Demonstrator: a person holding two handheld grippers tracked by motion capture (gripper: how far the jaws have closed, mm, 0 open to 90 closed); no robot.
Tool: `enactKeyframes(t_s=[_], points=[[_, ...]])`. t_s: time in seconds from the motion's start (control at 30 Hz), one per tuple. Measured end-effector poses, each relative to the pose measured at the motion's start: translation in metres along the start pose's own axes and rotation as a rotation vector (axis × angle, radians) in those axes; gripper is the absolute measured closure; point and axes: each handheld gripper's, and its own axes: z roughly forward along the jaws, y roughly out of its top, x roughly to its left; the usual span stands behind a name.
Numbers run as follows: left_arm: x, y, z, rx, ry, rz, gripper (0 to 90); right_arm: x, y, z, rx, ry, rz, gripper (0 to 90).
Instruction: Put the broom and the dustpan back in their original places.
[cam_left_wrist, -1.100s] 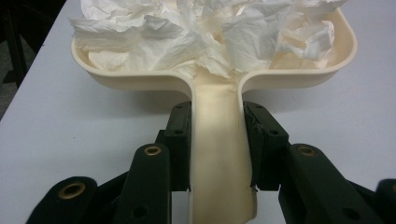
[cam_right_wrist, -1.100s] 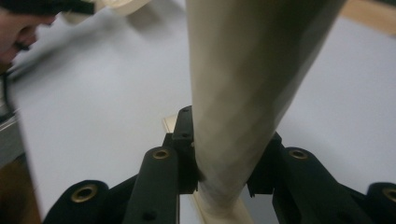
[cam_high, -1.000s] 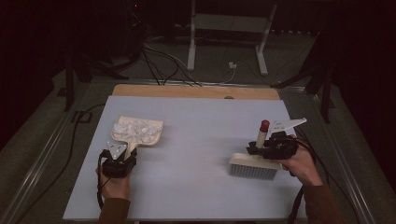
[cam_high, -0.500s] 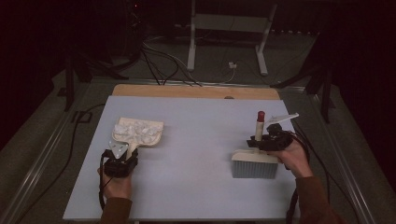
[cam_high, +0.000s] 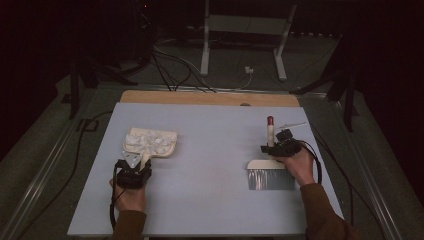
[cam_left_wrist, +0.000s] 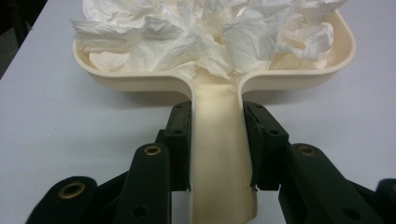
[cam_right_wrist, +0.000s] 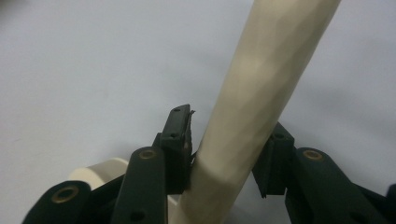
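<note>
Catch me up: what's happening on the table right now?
A person works with a gripper in each hand. The left gripper is clamped on the handle of a cream dustpan lying on the table, full of crumpled paper. The right gripper has the brush handle between its jaws, which have just been opening. The bristles rest on the table.
</note>
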Motion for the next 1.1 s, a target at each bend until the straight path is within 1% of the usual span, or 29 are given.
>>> enactKeyframes(t_s=[0.13, 0.27, 0.4, 0.47, 0.53, 0.6, 0.7, 0.83, 0.97, 1.03, 1.07, 1.1], points=[[-0.002, 0.0, 0.004, 0.01, 0.009, 0.0, 66.4, -0.001, -0.001, 0.008, 0.015, -0.024, 0.01, 61.5], [-0.004, 0.0, 0.008, 0.017, 0.019, -0.002, 66.4, -0.002, -0.003, 0.016, 0.022, -0.042, 0.032, 61.3], [-0.005, -0.001, 0.012, 0.036, 0.035, -0.005, 66.4, -0.002, -0.006, 0.024, 0.039, -0.067, 0.039, 60.5], [-0.005, -0.001, 0.013, 0.045, 0.042, -0.013, 66.4, -0.001, -0.008, 0.027, 0.047, -0.077, 0.033, 60.0], [-0.006, -0.001, 0.014, 0.051, 0.05, -0.013, 66.4, 0.0, -0.008, 0.027, 0.042, -0.084, 0.034, 60.0], [-0.006, -0.002, 0.014, 0.056, 0.045, -0.019, 66.4, 0.002, -0.008, 0.028, 0.047, -0.094, 0.027, 59.8], [-0.008, -0.002, 0.016, 0.064, 0.051, -0.02, 66.4, 0.003, -0.007, 0.028, 0.05, -0.104, 0.033, 58.5], [-0.008, -0.005, 0.02, 0.081, 0.048, -0.033, 66.3, 0.005, -0.007, 0.029, 0.05, -0.11, 0.035, 55.0], [-0.007, -0.007, 0.021, 0.079, 0.044, -0.045, 65.9, 0.006, -0.008, 0.029, 0.048, -0.154, 0.023, 50.3], [-0.007, -0.007, 0.021, 0.08, 0.041, -0.049, 65.3, 0.005, -0.009, 0.026, 0.025, -0.147, 0.043, 45.8], [-0.007, -0.007, 0.021, 0.079, 0.035, -0.053, 64.2, 0.005, -0.009, 0.025, 0.015, -0.151, 0.053, 43.9], [-0.007, -0.007, 0.021, 0.081, 0.034, -0.054, 58.6, 0.005, -0.01, 0.024, 0.006, -0.153, 0.061, 41.6]])
